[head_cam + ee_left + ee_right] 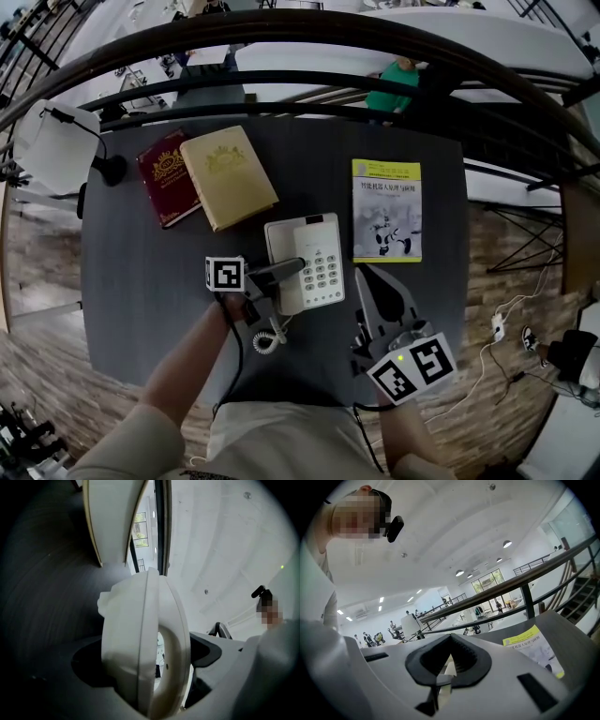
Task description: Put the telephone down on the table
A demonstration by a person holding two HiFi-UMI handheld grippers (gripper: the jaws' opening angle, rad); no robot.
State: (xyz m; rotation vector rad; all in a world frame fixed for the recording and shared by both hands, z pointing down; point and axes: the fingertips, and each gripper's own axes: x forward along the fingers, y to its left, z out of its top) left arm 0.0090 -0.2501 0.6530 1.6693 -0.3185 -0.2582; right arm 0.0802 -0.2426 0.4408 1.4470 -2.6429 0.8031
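A white telephone base (321, 246) with a keypad lies in the middle of the dark table (141, 281). Its white handset (292, 298) sits along the base's left side, and its coiled cord (269, 338) trails toward me. My left gripper (278, 272) is shut on the handset (145, 653), which fills the space between the jaws in the left gripper view. Whether the handset rests on the base or hangs just above it I cannot tell. My right gripper (364, 277) stands just right of the base, shut with nothing in it (449, 644).
A red book (167, 176) and a tan book (228, 176) lie side by side at the back left. A yellow booklet (386, 211) lies at the back right, also seen as the booklet (532, 644). Dark railings (300, 37) run behind the table.
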